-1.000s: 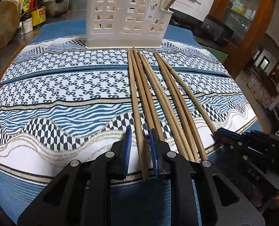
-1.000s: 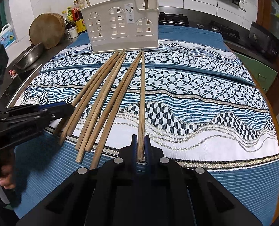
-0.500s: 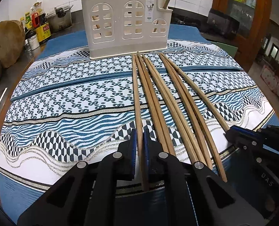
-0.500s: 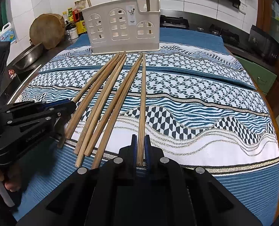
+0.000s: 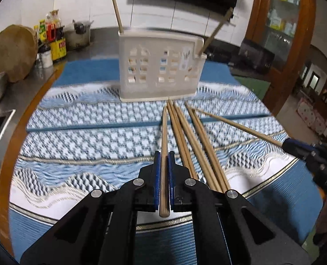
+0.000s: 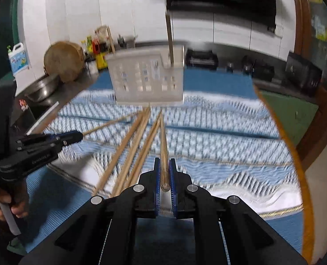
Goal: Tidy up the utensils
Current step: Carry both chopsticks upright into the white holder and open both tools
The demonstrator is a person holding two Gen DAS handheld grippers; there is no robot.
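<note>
Lifted chopsticks (image 5: 164, 152) (image 6: 164, 152); left claw (image 6: 61, 137) lettering blurred, perhaps "CENTROBOT".

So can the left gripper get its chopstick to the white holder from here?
Probably yes. The left gripper is shut on a chopstick pointing toward the white utensil holder; only patterned cloth lies between, and the loose chopsticks sit to its right.

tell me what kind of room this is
Most likely a home kitchen. A round wooden chopping block leans beside sauce bottles on a steel counter, and a metal bowl sits near it.
</note>
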